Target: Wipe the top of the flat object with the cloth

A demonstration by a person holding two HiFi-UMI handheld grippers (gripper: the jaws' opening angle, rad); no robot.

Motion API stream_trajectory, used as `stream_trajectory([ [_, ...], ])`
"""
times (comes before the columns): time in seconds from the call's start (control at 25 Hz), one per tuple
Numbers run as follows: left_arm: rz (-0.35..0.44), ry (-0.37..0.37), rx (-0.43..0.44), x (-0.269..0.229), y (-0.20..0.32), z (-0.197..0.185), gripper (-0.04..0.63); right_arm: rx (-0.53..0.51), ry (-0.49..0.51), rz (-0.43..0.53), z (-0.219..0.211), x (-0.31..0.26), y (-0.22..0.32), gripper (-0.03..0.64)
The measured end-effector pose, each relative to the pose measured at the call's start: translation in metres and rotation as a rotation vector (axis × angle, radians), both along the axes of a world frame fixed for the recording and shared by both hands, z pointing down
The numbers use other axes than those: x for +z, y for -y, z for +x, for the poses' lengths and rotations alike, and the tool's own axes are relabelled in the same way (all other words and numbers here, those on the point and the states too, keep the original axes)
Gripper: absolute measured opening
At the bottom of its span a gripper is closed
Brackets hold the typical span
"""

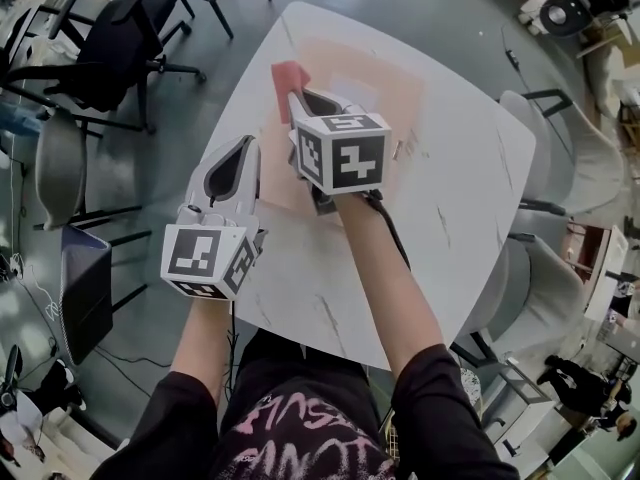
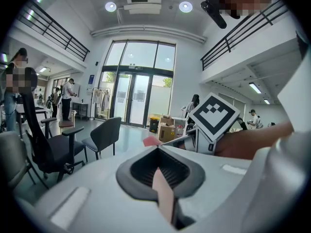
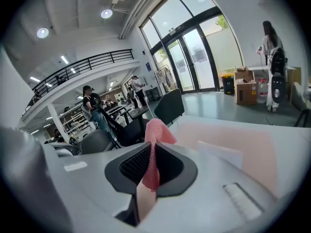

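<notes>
The pale pink mat [image 1: 405,93] lies flat on the white worktop [image 1: 470,203], towards its far side. The right gripper [image 1: 303,101] reaches over the mat's left part, its jaws clamped on a red cloth [image 1: 288,76]. In the right gripper view the cloth [image 3: 156,132] stands up out of the closed jaws of the right gripper [image 3: 148,166], folded over at its top, and the mat [image 3: 248,152] spreads out beyond and to the right. A paler, whitish patch [image 3: 221,154] shows on the mat just past the gripper; what it is cannot be told.

The left gripper [image 1: 243,148] is just beside the mat's left edge, over bare worktop, pointing away from the person. In the left gripper view its jaws [image 2: 161,171] are pressed together with nothing between them, and the marker cube [image 2: 214,118] of the right gripper shows close on the right, with a corner of the cloth [image 2: 151,141] past it.

A black office chair [image 1: 110,48] stands on the floor beyond the worktop's left side.
</notes>
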State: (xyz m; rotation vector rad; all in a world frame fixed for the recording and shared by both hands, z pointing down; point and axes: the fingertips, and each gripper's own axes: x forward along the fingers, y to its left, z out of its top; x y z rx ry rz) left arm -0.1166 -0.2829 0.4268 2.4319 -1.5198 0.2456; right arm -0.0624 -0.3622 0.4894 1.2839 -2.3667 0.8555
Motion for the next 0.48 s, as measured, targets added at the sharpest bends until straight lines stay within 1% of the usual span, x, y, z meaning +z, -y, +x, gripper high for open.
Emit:
stream_trajectory([
  [0.24,-0.005,-0.003,0.013,0.003,0.002,0.007,0.000,0.049,-0.011,-0.048,0.018,0.013,0.001,0.048],
  [0.48,-0.008,-0.007,0.016,0.005,0.003,0.009,0.000,0.090,-0.036,-0.064,0.042,0.018,-0.001,0.048],
])
